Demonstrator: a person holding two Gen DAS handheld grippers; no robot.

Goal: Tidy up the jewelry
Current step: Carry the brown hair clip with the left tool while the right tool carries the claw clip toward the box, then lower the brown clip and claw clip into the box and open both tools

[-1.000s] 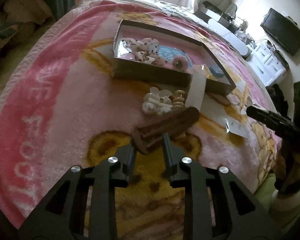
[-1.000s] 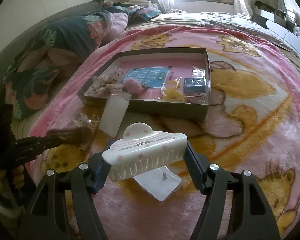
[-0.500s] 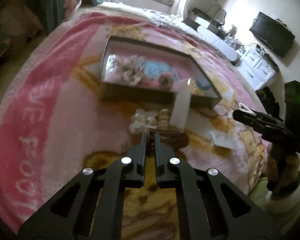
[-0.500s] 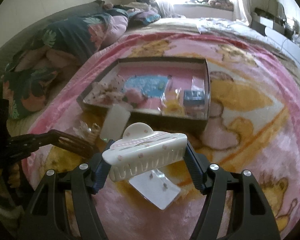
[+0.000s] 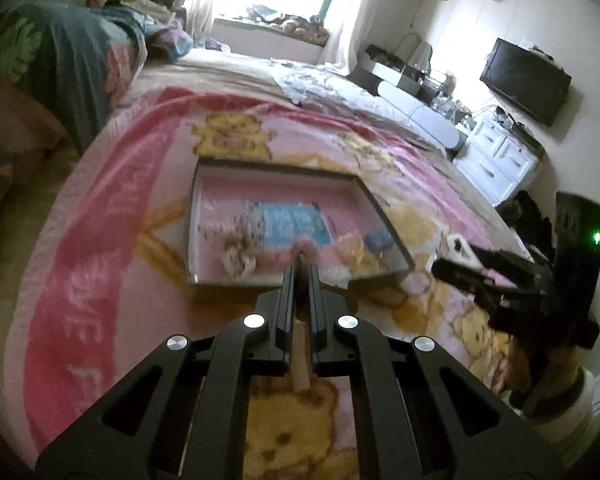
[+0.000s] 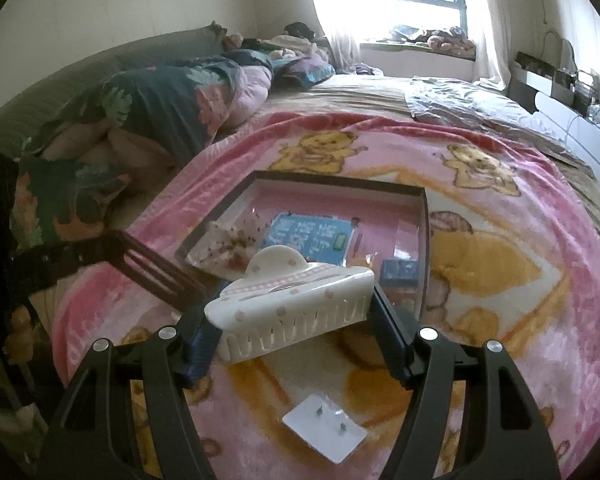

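Left side first: your left gripper (image 5: 301, 270) is clamped down on a brown comb (image 6: 156, 270), jaws pinched nearly together. From the right wrist view the comb juts out past the jaws, with its long axis pointing across the pink blanket (image 5: 100, 280) toward the near left corner of the box (image 5: 236, 284). In the left wrist view only a brown sliver shows between the fingers, so the comb sits edge-on to that camera.

The box lies straight ahead of that gripper, its near wall just beyond the tips. Inside, from left to right: a spotted fabric piece (image 5: 236, 244), a blue card (image 5: 290, 224), then a small dark blue item (image 5: 378, 240) in the near right corner. The far half of the box floor looks open, and that's your room to drop into.

Now your right gripper (image 6: 296, 308): it's spread wide and closed on a white claw clip (image 6: 292, 300), held crosswise, teeth down, long axis running side to side. It hovers short of the box's near wall. A white earring card (image 6: 326, 432) lies on the blanket beneath and behind it, toward the near edge of the bed.

My read: the left is the nearer one, so lift clear of the wall before releasing.
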